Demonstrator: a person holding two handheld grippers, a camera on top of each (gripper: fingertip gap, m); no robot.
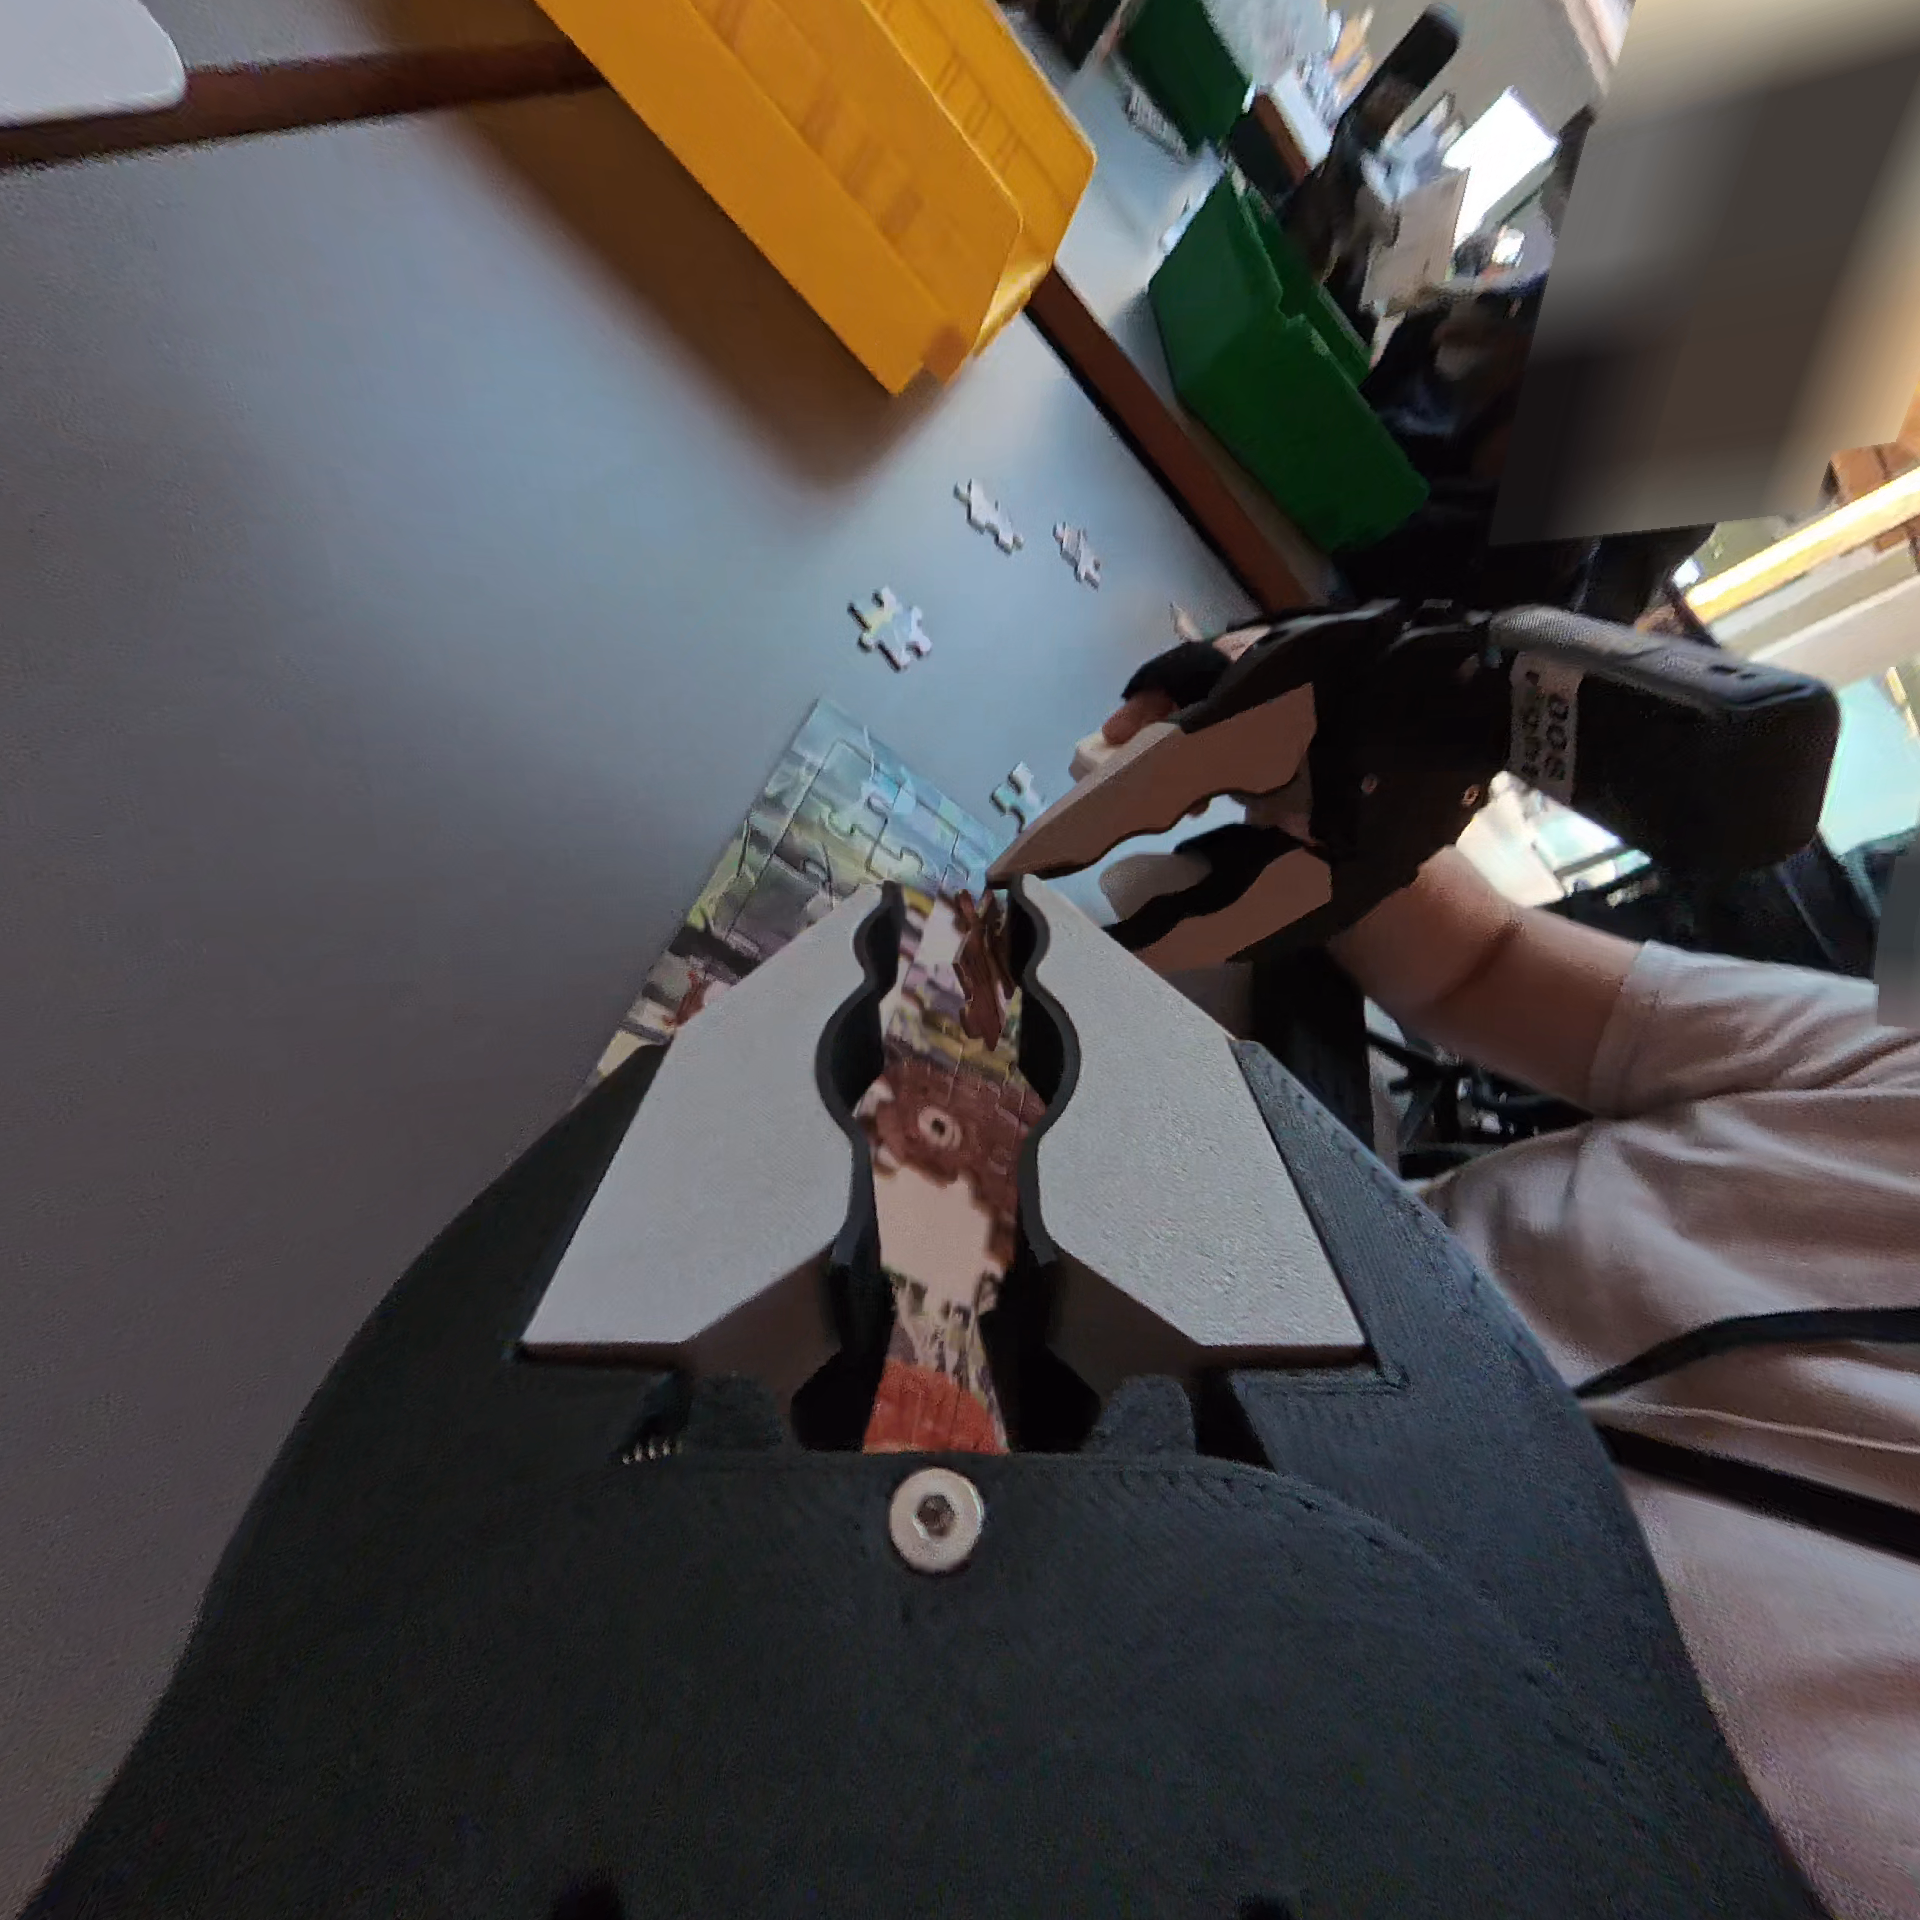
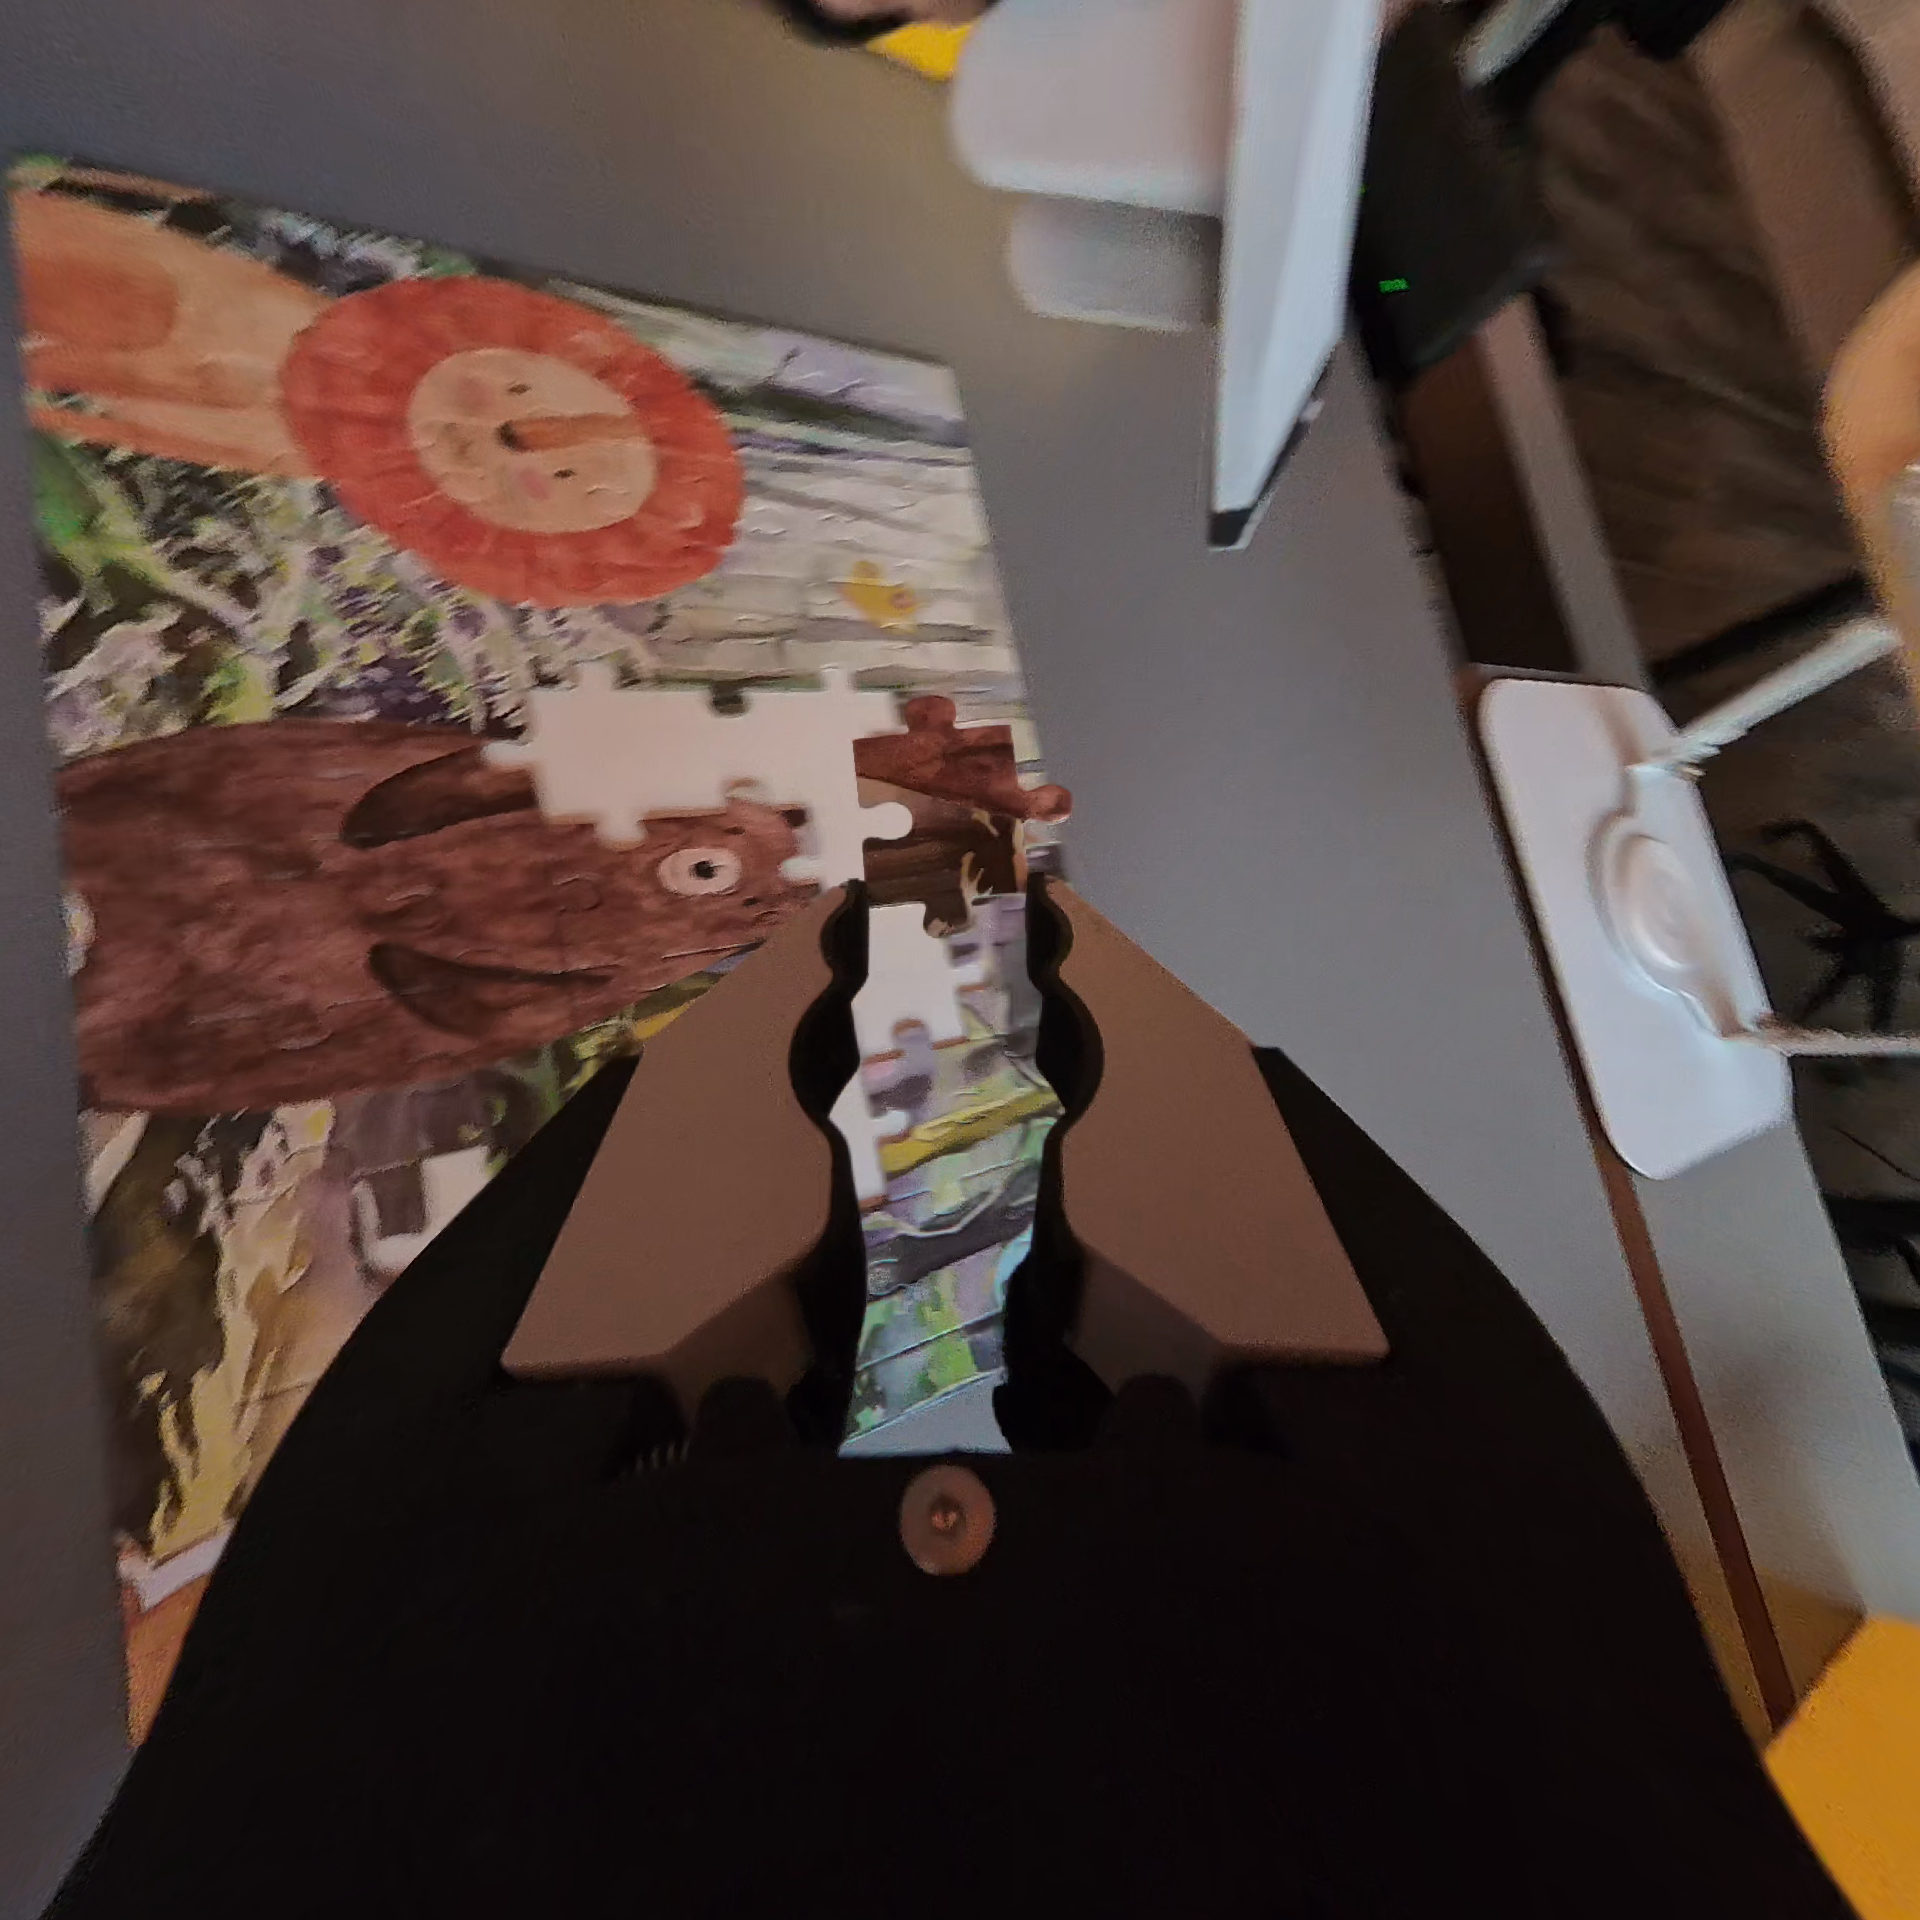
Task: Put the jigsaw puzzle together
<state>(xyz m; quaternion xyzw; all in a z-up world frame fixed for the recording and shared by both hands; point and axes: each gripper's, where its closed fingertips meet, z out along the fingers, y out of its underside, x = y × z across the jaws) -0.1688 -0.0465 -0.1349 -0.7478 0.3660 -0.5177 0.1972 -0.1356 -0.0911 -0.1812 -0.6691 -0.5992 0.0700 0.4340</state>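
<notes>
While parted by a narrow gap and gripping nothing, right gripper [image 2: 943, 896] noted just short of brown piece [image 2: 940, 805], lying loose dead ahead beside white gap [image 2: 686, 753] in jigsaw puzzle [image 2: 416, 644] on table [image 2: 1195, 727]; left gripper [image 1: 951, 904] likewise slightly parted, empty.

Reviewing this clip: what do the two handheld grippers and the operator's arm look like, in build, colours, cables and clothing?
Each gripper has a matte black printed body with a silver screw, and two pale grey wedge-shaped fingers with wavy black inner edges: left gripper, right gripper. In the left wrist view the right gripper continues into a dark handle with a white labelled band. The person wears a light beige sleeve crossed by a black cable.
</notes>
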